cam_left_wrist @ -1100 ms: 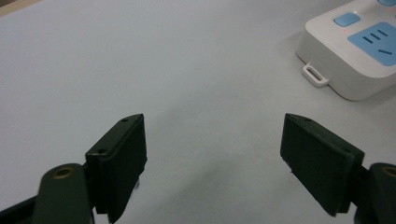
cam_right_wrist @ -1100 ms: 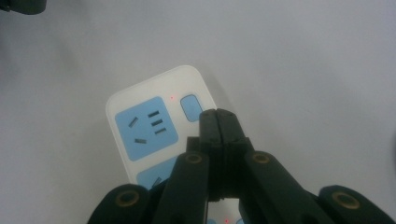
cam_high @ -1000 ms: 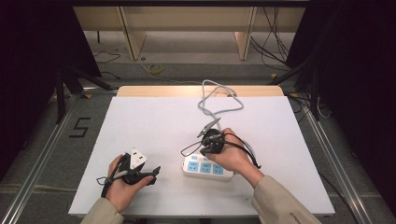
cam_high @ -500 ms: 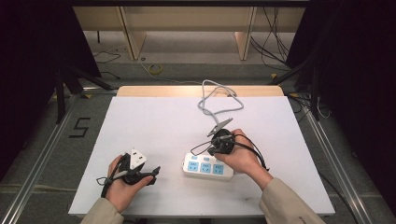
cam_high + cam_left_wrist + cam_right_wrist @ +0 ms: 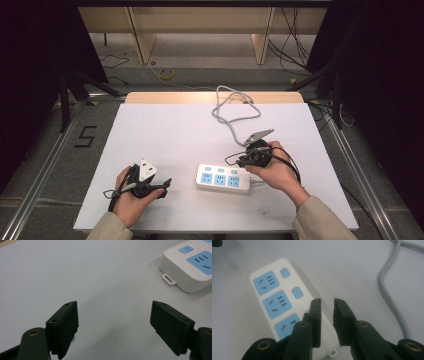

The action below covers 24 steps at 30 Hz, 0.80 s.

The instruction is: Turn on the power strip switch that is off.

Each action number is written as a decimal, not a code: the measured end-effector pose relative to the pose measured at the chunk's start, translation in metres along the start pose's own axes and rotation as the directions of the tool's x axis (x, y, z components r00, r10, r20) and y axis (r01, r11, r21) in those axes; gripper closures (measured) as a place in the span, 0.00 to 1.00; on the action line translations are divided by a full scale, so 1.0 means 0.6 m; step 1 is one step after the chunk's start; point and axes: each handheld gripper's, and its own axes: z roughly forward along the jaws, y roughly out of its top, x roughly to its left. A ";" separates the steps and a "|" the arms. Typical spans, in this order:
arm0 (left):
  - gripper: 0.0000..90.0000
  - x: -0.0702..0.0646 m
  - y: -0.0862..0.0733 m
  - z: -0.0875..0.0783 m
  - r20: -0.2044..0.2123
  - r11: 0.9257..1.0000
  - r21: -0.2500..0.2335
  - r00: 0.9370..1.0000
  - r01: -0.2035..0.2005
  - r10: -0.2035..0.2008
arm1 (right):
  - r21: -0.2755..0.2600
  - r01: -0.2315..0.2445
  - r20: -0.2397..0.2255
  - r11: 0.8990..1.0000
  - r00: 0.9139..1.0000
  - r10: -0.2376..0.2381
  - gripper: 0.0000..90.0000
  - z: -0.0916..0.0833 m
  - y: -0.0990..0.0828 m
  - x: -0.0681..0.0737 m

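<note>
- Centrally, near the desk's front edge, lies the power strip, sockets up, its grey cord looping to the far edge.
- Right gripper hovers over the strip's end by the nearest switch, jaws nearly closed, a slim gap left, gripping nothing; likely lined up to press it.
- Left gripper rests well left of the strip, jaws released wide, empty, probably waiting.
- Nothing blocks the strip.
</note>
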 end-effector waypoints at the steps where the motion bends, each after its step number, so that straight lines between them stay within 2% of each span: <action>1: 0.25 0.000 0.000 0.000 -0.001 1.000 -0.002 1.000 0.000 0.000 | -0.009 -0.009 0.006 1.000 1.000 0.009 0.82 -0.003 -0.005 -0.003; 11: 0.26 0.001 -0.001 0.000 -0.004 1.000 -0.001 1.000 0.004 -0.004 | -0.074 -0.064 0.034 0.995 0.997 0.067 0.68 -0.024 -0.064 -0.028; 20: 0.25 0.000 -0.001 0.001 -0.003 1.000 0.003 1.000 0.004 -0.004 | -0.146 -0.105 0.062 0.984 0.991 0.115 0.59 -0.045 -0.119 -0.043; 24: 0.25 0.000 -0.002 0.001 -0.003 1.000 0.004 1.000 0.005 -0.005 | -0.177 -0.131 0.062 0.975 0.988 0.144 0.56 -0.050 -0.141 -0.046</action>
